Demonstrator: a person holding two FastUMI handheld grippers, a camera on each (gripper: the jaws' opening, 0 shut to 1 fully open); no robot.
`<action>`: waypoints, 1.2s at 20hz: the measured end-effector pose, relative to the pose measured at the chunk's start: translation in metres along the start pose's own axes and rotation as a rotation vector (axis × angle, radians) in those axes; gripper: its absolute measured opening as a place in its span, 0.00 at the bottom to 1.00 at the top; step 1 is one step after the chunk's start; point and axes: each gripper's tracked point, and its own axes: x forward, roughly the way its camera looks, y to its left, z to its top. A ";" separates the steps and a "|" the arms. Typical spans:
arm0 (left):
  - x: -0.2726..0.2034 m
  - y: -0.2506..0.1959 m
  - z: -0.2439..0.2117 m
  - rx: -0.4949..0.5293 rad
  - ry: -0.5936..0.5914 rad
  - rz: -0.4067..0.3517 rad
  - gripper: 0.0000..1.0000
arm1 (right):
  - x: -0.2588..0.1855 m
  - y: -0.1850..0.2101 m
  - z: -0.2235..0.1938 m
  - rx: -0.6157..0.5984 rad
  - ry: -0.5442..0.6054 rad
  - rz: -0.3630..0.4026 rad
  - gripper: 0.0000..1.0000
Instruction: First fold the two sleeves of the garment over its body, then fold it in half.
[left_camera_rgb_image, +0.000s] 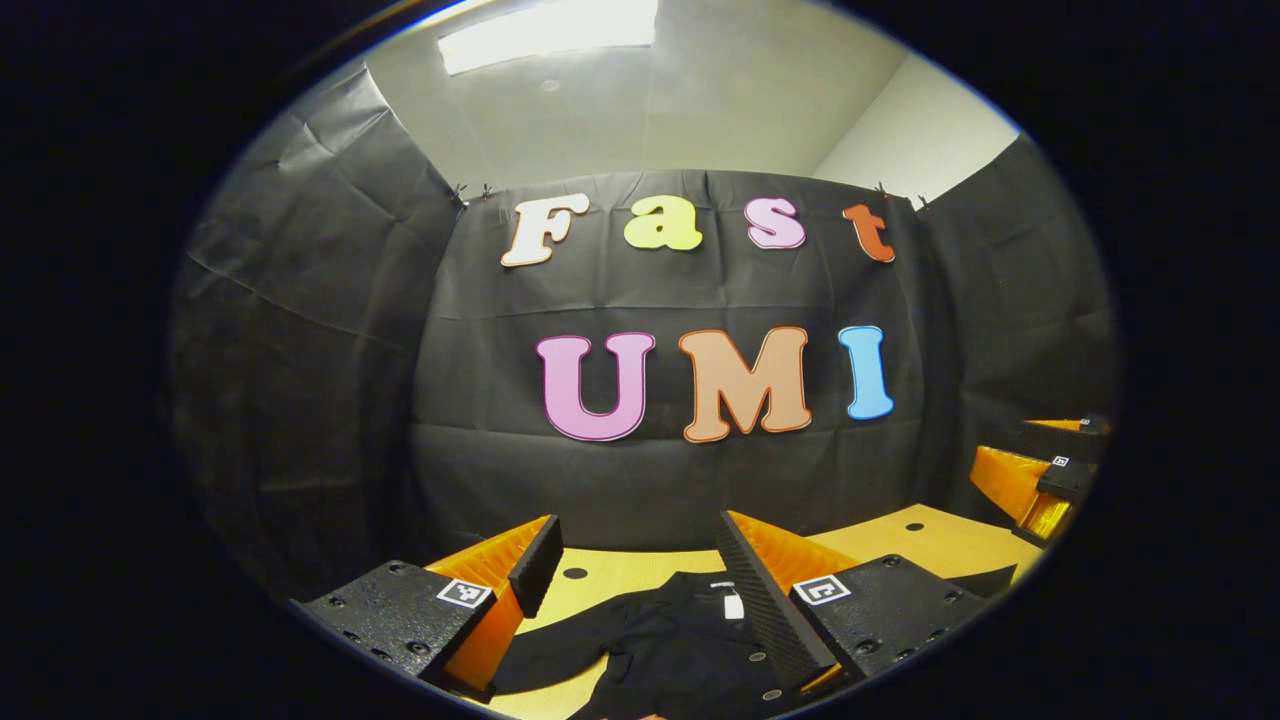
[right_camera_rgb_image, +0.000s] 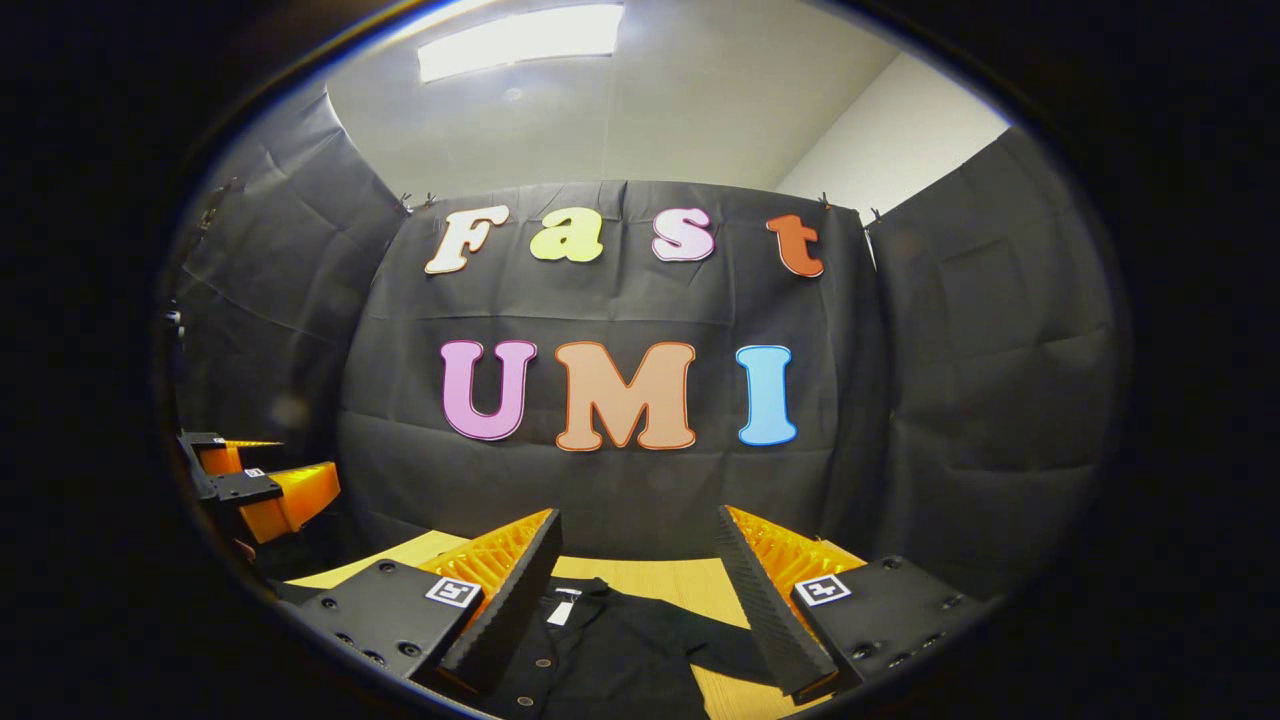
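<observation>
Garment flat on table, both grippers raised and empty

Plainly laid out: one dark garment (left_camera_rgb_image: 680, 640) lies flat on the pale wooden table (left_camera_rgb_image: 930, 535), collar end toward the booth's back wall. Fabric is black or near black, with small round buttons down the front. One white tag (left_camera_rgb_image: 733, 606) sits at the neckline; the right gripper view shows the same tag (right_camera_rgb_image: 563, 611). In the left gripper view one sleeve (left_camera_rgb_image: 545, 665) spreads out to the side, lying on bare table and not folded over the body. In the right gripper view the other sleeve (right_camera_rgb_image: 725, 640) likewise stretches sideways across the wood. Light creases in the cloth; the lower hem is out of sight in both views.

Count: one garment, two sleeves, one tag, one table, two grippers.

Left gripper (left_camera_rgb_image: 640, 560): jaws stand wide apart, nothing between them, held above the garment's collar area, not touching the cloth. Right gripper (right_camera_rgb_image: 637, 560): jaws also wide apart, empty, above the garment's collar and shoulder.

Each gripper also appears at the edge of the other's view: the right gripper at the far right of the left gripper view, the left gripper at the far left of the right gripper view. From those side glimpses I cannot tell the jaw state; the grippers' own views settle it.
</observation>
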 end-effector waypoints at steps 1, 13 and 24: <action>0.001 0.001 0.000 0.001 0.001 0.000 0.95 | 0.000 0.001 -0.001 0.000 0.001 0.000 0.98; 0.001 0.008 -0.005 -0.002 0.004 -0.001 0.95 | -0.001 0.007 -0.003 -0.005 0.008 0.002 0.98; 0.001 0.003 -0.009 -0.008 0.014 0.003 0.95 | 0.000 0.001 -0.005 -0.008 0.017 0.007 0.98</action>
